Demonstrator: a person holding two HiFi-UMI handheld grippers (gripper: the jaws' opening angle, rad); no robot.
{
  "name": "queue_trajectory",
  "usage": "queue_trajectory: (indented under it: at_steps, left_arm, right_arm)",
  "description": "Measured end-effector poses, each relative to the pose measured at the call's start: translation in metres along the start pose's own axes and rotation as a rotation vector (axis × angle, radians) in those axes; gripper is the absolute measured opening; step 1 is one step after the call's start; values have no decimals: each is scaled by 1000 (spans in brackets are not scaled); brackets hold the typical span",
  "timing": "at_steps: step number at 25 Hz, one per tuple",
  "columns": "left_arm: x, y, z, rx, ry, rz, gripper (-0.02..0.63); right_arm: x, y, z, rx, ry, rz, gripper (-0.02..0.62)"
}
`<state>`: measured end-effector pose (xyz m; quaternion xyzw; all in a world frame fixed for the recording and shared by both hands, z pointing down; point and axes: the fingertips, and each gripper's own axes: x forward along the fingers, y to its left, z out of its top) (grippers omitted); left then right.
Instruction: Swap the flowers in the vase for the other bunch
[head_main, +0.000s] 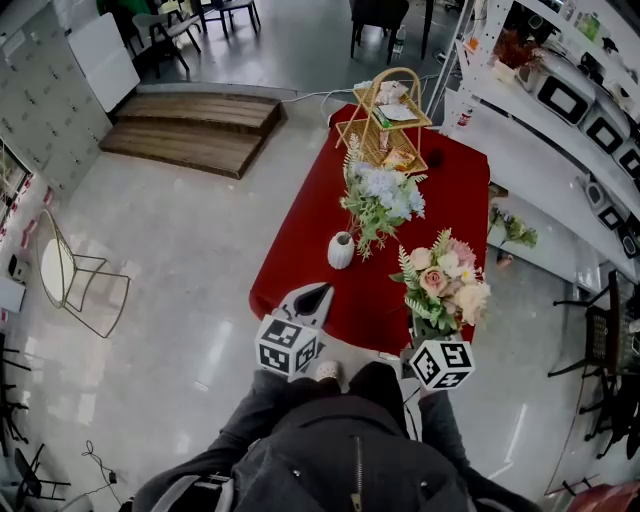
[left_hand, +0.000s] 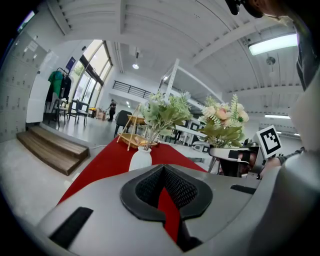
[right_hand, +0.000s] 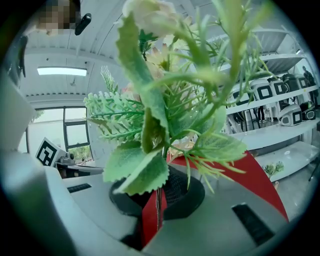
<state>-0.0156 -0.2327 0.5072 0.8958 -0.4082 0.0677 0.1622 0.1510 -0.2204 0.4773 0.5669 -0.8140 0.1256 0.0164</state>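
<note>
A white vase (head_main: 340, 250) stands on the red table (head_main: 310, 230), and a pale blue and white bunch (head_main: 385, 195) with green leaves sits in it. In the left gripper view the vase (left_hand: 141, 159) and that bunch (left_hand: 162, 112) are straight ahead. My right gripper (head_main: 424, 330) is shut on the stems of a pink and peach bunch (head_main: 442, 280), held upright over the table's near right corner. The thin stems (right_hand: 158, 202) run down between the pads, under the leaves (right_hand: 150, 145). My left gripper (head_main: 316, 294) is shut and empty at the near table edge, short of the vase.
A gold wire basket (head_main: 385, 120) with small items stands at the table's far end. White shelving (head_main: 560, 130) with machines runs along the right side. Wooden steps (head_main: 190, 130) lie at the far left on a grey floor, and a wire chair (head_main: 75, 280) stands to the left.
</note>
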Motion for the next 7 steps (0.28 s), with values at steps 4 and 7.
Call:
queue_trajectory:
  at_steps: [4, 7]
  left_arm:
    - [0, 0, -1, 4, 4, 0, 8]
    - [0, 0, -1, 8, 5, 0, 9]
  right_arm:
    - [0, 0, 2, -7, -4, 0, 25]
    - [0, -1, 4, -7, -7, -2, 25]
